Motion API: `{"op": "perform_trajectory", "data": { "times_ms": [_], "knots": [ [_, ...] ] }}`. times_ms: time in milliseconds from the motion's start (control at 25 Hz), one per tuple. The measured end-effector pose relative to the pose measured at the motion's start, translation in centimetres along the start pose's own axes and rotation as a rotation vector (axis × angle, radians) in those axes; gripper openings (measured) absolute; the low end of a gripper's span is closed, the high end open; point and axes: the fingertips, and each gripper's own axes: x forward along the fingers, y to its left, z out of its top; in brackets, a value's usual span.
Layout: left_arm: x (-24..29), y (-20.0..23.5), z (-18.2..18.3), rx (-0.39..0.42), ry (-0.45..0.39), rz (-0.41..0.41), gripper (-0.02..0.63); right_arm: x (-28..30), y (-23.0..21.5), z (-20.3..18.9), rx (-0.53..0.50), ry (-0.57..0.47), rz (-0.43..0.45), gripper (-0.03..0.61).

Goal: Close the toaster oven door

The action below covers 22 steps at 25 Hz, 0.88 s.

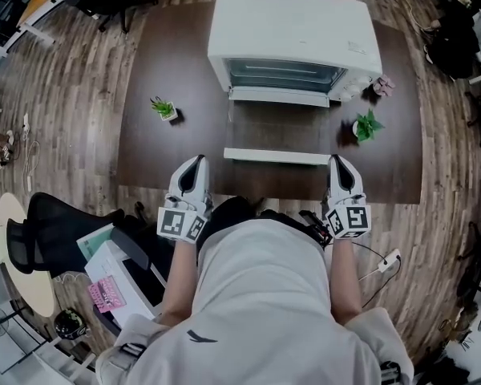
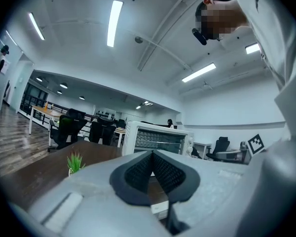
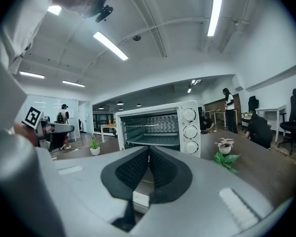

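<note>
Dark brown table top (image 1: 152, 151) fills the head view, w/ the white toaster oven (image 1: 293, 34) at its far side. The oven door (image 1: 276, 131) lies dropped flat toward me, and its white handle bar (image 1: 276, 156) is the part nearest my body. My L tongs (image 1: 197, 163) sit just off the handle bar's left end and my R tongs (image 1: 337, 164) just off its right end; can't tell if either touches it. A small plant (image 1: 163, 107) stands left of the oven, a leafy plant (image 1: 367, 125) right of the door, and a third pot (image 1: 383, 85) by the oven's front right corner.

Left gripper view: L tongs (image 2: 153, 154) have their pads together at the tips, nothing btw them. Toaster oven (image 2: 158, 139) is straight ahead w/ the cavity open. The small plant (image 2: 75, 162) is on the table at left.

Right gripper view: R tongs (image 3: 149, 149) are likewise closed on nothing, tips meeting. The oven (image 3: 155, 127) is ahead w/ its rack (image 3: 150, 142) visible inside and three knobs (image 3: 190, 131) down its right side. A bit of the white handle bar (image 3: 140, 199) shows low behind the pads. Leafy plant (image 3: 226, 159) at right, small plant (image 3: 94, 146) at left.
</note>
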Motion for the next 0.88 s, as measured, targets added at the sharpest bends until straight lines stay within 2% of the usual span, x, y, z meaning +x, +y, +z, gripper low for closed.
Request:
{"op": "perform_trajectory", "data": {
  "times_ms": [160, 240, 400, 560, 640, 760, 880],
  "knots": [
    [1.0, 0.9, 0.9, 0.012, -0.012, -0.009, 0.003, 0.2, -0.9, -0.9, -0.002, 0.016, -0.038, 0.017],
    [1.0, 1.2, 0.9, 0.017, -0.008, -0.011, 0.003, 0.1, -1.3, -2.5, -0.006, 0.053, -0.050, 0.049],
    [0.7, 1.8, 0.3, 0.008, 0.001, -0.006, 0.003, -0.3, -2.0, -7.1, 0.013, 0.168, -0.071, 0.100],
    [0.3, 1.8, 0.1, 0.008, 0.003, -0.007, 0.003, -0.7, -2.6, -12.0, 0.058, 0.305, -0.122, 0.118],
    [0.0, 1.9, 0.0, 0.006, 0.005, -0.004, 0.003, -0.5, -2.5, -14.0, 0.082, 0.375, -0.120, 0.134],
    [-0.5, 2.2, -0.1, 0.003, 0.009, 0.005, 0.003, 0.4, -2.3, -16.1, 0.091, 0.448, -0.110, 0.156],
    [-0.8, 2.4, -0.2, 0.002, 0.009, 0.010, 0.003, 1.8, -2.6, -16.6, 0.101, 0.468, -0.124, 0.156]
  ]
}}
